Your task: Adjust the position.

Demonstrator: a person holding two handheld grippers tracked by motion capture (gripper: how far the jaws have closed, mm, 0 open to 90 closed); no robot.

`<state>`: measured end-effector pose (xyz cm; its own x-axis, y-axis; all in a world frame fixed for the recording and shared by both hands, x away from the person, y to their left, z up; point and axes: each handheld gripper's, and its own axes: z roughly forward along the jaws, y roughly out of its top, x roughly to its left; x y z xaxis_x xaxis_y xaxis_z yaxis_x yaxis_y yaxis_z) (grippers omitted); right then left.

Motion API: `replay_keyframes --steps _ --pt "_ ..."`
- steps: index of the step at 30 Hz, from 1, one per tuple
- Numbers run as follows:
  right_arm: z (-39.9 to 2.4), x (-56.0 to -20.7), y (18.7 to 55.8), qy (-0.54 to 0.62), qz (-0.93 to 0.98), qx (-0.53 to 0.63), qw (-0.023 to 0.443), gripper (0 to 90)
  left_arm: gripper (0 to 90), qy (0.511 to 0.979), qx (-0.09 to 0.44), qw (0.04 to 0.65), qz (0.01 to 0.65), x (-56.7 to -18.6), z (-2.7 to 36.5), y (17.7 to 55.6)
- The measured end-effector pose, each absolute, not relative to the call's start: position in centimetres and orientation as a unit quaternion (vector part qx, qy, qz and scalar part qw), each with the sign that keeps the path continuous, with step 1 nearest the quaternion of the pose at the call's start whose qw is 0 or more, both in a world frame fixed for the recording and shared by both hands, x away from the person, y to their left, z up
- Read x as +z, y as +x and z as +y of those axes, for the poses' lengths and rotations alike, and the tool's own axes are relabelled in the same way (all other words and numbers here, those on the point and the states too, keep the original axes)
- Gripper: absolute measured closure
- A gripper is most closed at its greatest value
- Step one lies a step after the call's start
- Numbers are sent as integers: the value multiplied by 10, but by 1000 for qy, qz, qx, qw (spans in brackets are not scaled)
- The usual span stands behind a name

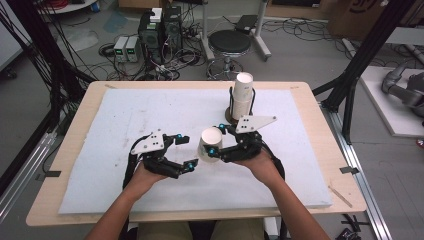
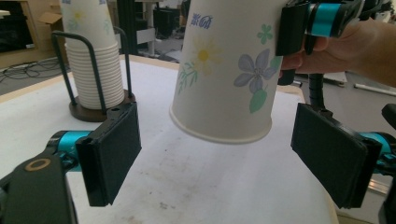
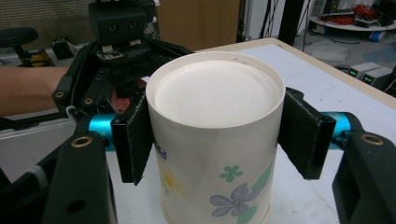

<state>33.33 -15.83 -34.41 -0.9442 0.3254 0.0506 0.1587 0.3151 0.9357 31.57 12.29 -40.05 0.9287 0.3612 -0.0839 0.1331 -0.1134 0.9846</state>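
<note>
A white paper cup [image 1: 210,145] printed with flowers hangs a little above the white mat [image 1: 125,115]. My right gripper [image 1: 217,139] is shut on it, one black pad on each side of its wall [image 3: 215,140]. The cup [image 3: 219,154] shows a round white end towards that gripper's camera. My left gripper [image 1: 186,151] stands open just left of the cup. In the left gripper view its two pads [image 2: 112,154] are spread wide below and in front of the cup [image 2: 224,70], apart from it. A tall stack of matching cups [image 1: 243,97] stands in a wire holder behind.
The cup stack [image 2: 93,70] sits on a round brown base at the mat's far side. The wooden table edge [image 1: 65,130] rims the mat. Beyond the table stand a black stool [image 1: 229,42] and electronics boxes [image 1: 160,30] with cables. Black frame posts [image 1: 367,50] flank both sides.
</note>
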Motion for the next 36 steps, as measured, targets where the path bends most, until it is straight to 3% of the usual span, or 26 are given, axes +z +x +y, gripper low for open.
replay_keyframes --steps 11,27,29,32,36 --pt "-152 -344 332 143 808 568 62 335 166 747 81 642 153 -401 104 321" --pt "-152 -344 333 144 803 577 45 342 315 747 78 648 126 -401 101 320" --pt "-152 -343 332 145 803 576 40 327 323 749 78 647 122 -401 101 320" --pt "-151 -342 333 153 802 576 36 206 333 751 75 645 122 -399 101 320" --pt "-153 -338 333 147 804 575 34 203 348 761 68 635 118 -395 101 321"
